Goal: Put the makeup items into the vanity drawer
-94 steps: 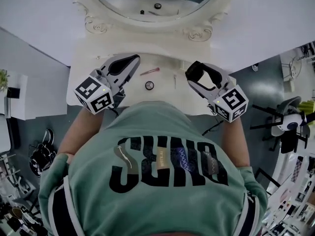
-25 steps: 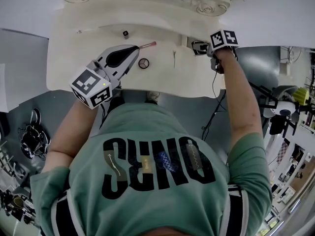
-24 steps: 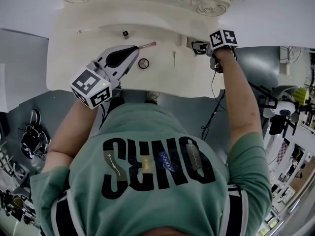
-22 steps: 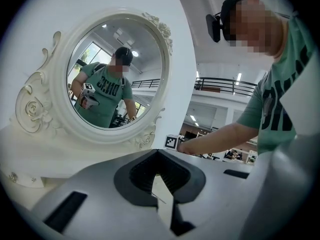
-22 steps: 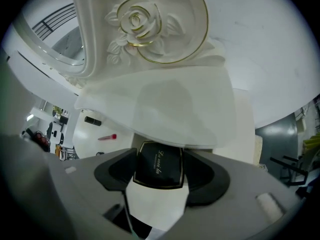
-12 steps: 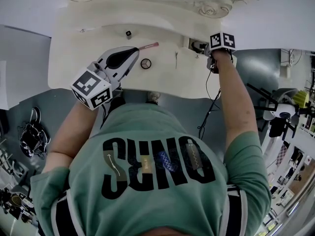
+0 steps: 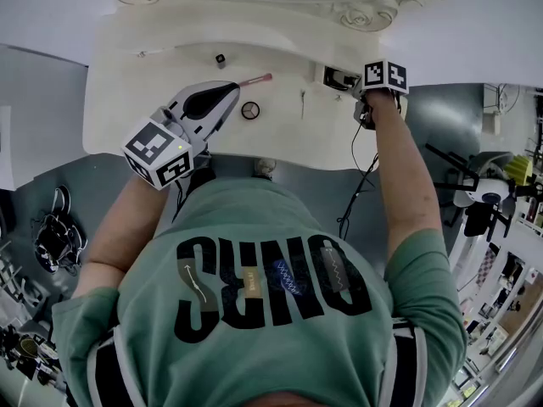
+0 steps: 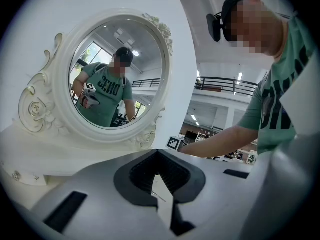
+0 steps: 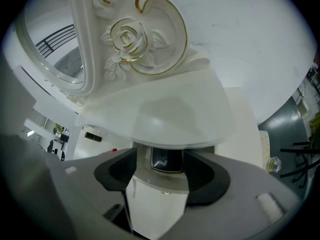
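Cream vanity drawer [image 7: 334, 76] sits clamped in the right gripper [image 7: 349, 83] — left gripper [image 7: 231, 89] closed, empty

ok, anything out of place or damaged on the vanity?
Nothing spilled or damaged. The small drawer is partly open, with the right hand-held gripper on its front. The pink-tipped stick and round compact lie loose on the vanity top.

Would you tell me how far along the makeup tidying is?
Done: nothing looks stowed yet. In hand: the right gripper is shut on the small drawer, which shows a dark gap. Remaining: the pink-tipped brush, round compact, small black piece and thin stick lie on the vanity top; the left gripper is shut, empty.
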A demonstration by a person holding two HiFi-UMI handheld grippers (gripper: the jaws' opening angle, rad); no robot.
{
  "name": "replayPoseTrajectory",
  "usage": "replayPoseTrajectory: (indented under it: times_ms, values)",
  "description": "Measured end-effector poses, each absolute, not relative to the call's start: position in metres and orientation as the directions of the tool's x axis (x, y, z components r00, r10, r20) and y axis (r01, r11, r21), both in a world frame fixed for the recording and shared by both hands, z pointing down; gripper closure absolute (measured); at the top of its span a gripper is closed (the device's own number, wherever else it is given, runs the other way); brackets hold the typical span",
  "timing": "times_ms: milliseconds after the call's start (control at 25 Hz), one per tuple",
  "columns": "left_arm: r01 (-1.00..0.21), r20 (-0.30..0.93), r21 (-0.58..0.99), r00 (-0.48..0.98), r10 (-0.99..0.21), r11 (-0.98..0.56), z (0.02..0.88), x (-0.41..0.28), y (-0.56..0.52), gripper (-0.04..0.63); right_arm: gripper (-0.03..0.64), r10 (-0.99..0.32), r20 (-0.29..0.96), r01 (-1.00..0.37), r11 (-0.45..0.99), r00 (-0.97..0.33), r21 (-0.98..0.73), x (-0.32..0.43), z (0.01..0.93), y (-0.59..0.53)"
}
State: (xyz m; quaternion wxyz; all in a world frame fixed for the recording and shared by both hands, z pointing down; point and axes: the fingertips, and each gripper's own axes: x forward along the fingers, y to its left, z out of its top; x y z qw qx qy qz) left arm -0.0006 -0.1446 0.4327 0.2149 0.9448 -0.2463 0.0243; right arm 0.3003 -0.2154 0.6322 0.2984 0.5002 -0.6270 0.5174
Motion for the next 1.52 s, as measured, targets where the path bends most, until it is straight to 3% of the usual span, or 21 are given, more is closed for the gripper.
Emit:
replayPoseTrajectory:
  times_ms: [440, 720, 920, 1080, 1440, 1520]
  values:
    - [-0.476, 0.144, 0.391, 0.877, -0.458, -0.788, 0.425, 0.001, -0.146, 0.592, 0.311, -0.417, 0.794, -0.876, 0.013, -0.443, -0.482, 0.282, 0.583, -0.209]
    - [-0.506, 0.122, 0.362, 0.858, -0.498, -0.783, 0.387, -0.009, -0.151, 0.592, 0.318, -0.584, 0.53, -0.771, 0.305, -0.615, -0.559, 0.242, 0.467, -0.198]
    - [-0.53, 0.083, 0.311, 0.842, -0.533, -0.789, 0.344, -0.019, -0.157, 0.592, 0.37, -0.691, 0.306, -0.745, 0.523, -0.655, -0.414, 0.22, 0.378, -0.182]
    - [-0.542, 0.057, 0.274, 0.833, -0.55, -0.794, 0.319, -0.025, -0.155, 0.592, 0.439, -0.735, 0.182, -0.752, 0.603, -0.653, -0.267, 0.199, 0.338, -0.159]
    - [-0.573, 0.016, 0.259, 0.808, -0.59, -0.778, 0.304, -0.033, -0.144, 0.592, 0.605, -0.73, 0.076, -0.728, 0.657, -0.679, -0.198, 0.17, 0.331, -0.13]
    - [-0.582, 0.019, 0.262, 0.801, -0.599, -0.77, 0.306, -0.036, -0.139, 0.592, 0.606, -0.726, 0.083, -0.724, 0.658, -0.683, -0.206, 0.17, 0.335, -0.13]
